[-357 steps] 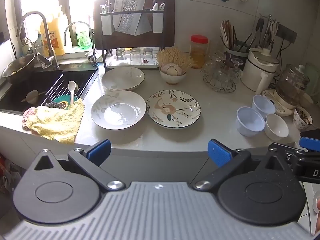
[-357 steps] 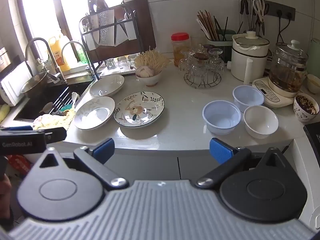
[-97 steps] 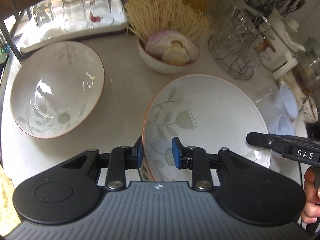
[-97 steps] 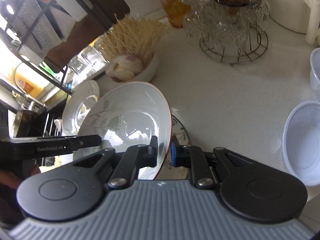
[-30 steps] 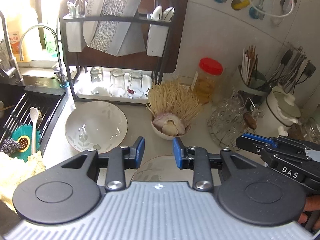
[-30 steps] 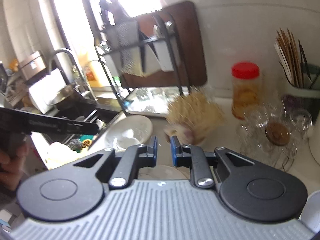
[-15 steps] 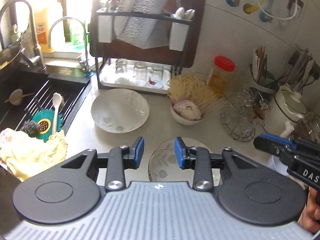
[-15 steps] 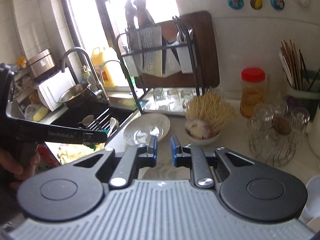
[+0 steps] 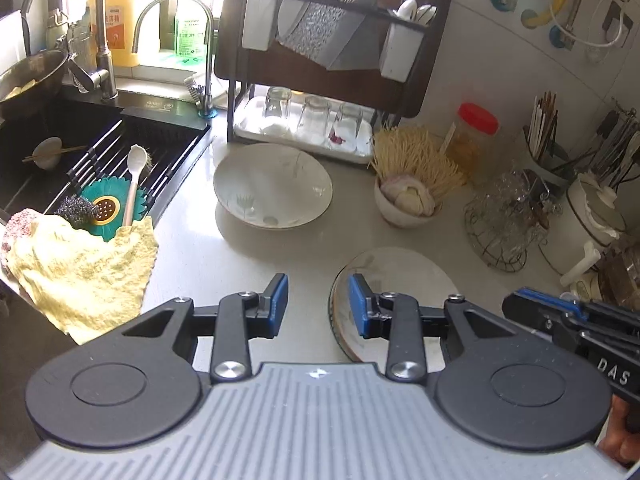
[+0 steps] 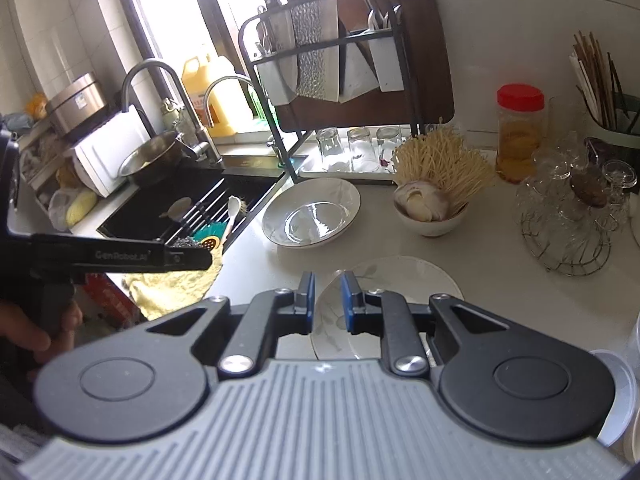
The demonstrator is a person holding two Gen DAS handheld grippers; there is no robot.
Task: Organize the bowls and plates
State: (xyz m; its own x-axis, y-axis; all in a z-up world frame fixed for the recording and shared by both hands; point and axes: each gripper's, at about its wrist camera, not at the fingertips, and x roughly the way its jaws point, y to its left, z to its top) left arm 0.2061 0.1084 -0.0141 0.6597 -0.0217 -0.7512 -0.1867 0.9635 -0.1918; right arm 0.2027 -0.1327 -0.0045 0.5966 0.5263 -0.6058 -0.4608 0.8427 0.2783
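A white leaf-patterned plate lies on the counter just ahead of both grippers; it also shows in the right wrist view. It appears to rest on the patterned plate, which is hidden under it. A second white leaf-patterned plate sits further back by the glass rack, also in the right wrist view. My left gripper is open and empty above the counter, left of the near plate's rim. My right gripper is partly open and empty above the near plate.
A sink with a drain rack and a yellow cloth lies at the left. A bowl of noodles and garlic, a wire rack of glassware, a red-lidded jar and a white pot stand around.
Both grippers have let go of the near plate, which now lies on the counter. They have pulled back and up. The left jaws have opened wider.
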